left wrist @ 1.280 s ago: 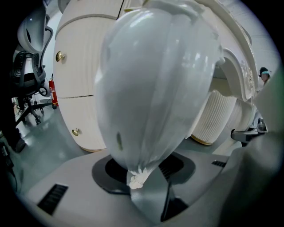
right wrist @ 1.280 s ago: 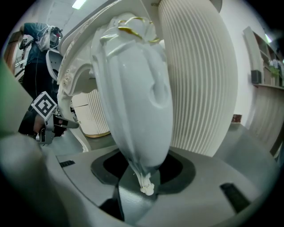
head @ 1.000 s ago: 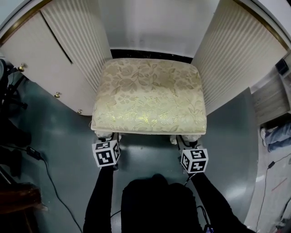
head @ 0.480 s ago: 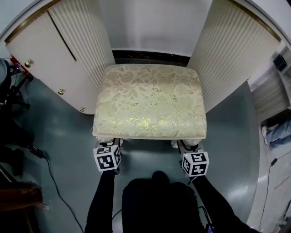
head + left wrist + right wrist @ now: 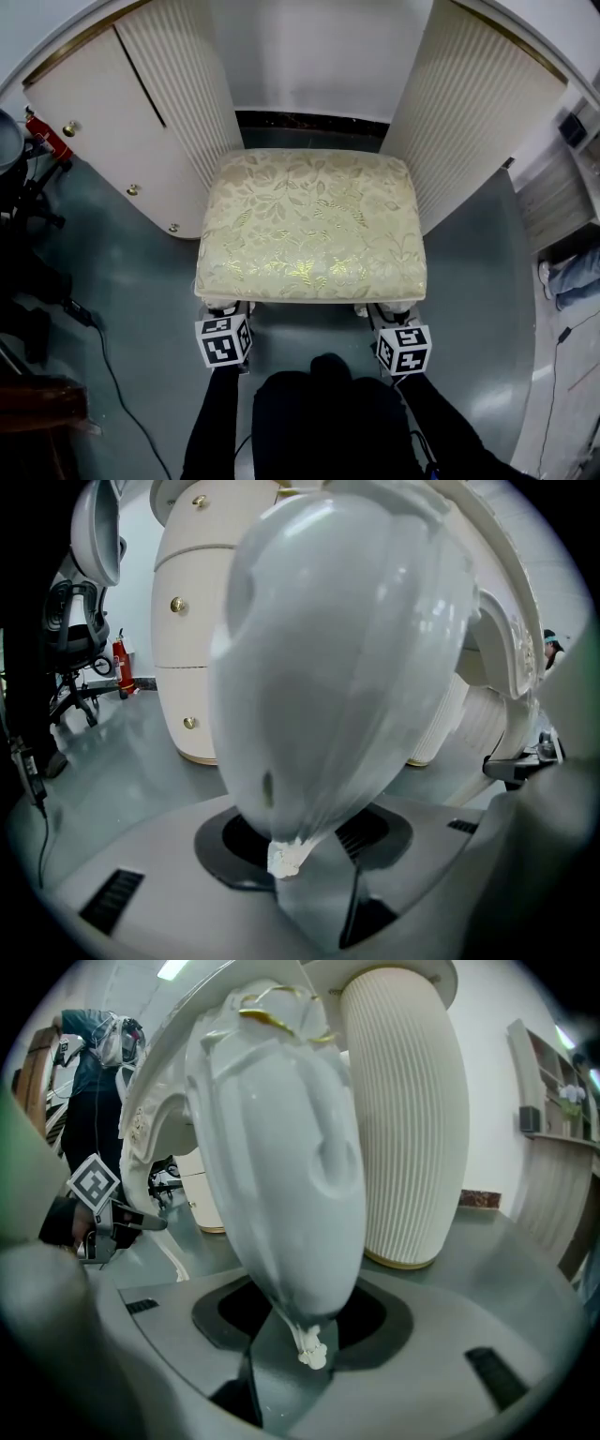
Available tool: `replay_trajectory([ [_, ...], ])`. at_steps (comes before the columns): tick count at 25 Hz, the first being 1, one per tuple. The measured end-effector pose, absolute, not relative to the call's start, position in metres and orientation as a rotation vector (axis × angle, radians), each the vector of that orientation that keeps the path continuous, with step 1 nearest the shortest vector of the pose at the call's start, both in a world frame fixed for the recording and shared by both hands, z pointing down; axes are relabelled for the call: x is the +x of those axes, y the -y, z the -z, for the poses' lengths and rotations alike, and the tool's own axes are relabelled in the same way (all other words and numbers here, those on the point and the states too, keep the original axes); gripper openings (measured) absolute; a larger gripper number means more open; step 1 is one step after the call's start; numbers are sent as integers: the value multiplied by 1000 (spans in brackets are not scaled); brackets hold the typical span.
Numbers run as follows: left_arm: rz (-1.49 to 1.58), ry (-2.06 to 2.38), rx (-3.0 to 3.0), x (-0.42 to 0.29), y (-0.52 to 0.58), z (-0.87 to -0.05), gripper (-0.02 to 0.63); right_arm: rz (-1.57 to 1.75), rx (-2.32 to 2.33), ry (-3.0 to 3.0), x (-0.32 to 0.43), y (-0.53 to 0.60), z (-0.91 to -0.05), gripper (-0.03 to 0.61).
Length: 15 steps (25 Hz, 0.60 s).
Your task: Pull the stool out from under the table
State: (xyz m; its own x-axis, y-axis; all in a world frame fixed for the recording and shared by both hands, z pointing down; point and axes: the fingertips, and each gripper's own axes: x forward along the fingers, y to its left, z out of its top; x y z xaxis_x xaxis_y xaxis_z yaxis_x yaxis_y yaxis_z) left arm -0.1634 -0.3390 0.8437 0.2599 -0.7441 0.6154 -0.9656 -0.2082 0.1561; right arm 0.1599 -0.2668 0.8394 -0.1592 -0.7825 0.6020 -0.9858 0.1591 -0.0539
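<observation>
The stool (image 5: 309, 220) has a cream floral cushion and stands between the table's two ribbed white pedestals (image 5: 183, 84) (image 5: 469, 112), its back edge near the dark skirting. My left gripper (image 5: 226, 322) reaches under the seat's front left corner. It is shut on the stool's glossy white front left leg (image 5: 337, 667), which fills the left gripper view. My right gripper (image 5: 393, 322) is under the front right corner, shut on the front right leg (image 5: 281, 1166). Both sets of fingertips are hidden under the seat in the head view.
A cream drawer unit with gold knobs (image 5: 94, 150) flanks the left pedestal. A black cable (image 5: 94, 328), a red extinguisher (image 5: 42, 136) and an office chair (image 5: 75, 639) are at the left. A person's legs (image 5: 572, 272) show at the right edge. Grey floor lies around me.
The stool and both grippers sit a little lower in the head view, and more floor shows behind the stool's back edge. Both grips look unchanged.
</observation>
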Motion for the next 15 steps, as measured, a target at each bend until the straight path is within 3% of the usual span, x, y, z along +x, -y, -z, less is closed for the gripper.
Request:
replay_trajectory([
  [15, -594, 1523, 1991, -165, 332, -839, 193, -674, 1647, 1980, 159, 260, -836, 186],
])
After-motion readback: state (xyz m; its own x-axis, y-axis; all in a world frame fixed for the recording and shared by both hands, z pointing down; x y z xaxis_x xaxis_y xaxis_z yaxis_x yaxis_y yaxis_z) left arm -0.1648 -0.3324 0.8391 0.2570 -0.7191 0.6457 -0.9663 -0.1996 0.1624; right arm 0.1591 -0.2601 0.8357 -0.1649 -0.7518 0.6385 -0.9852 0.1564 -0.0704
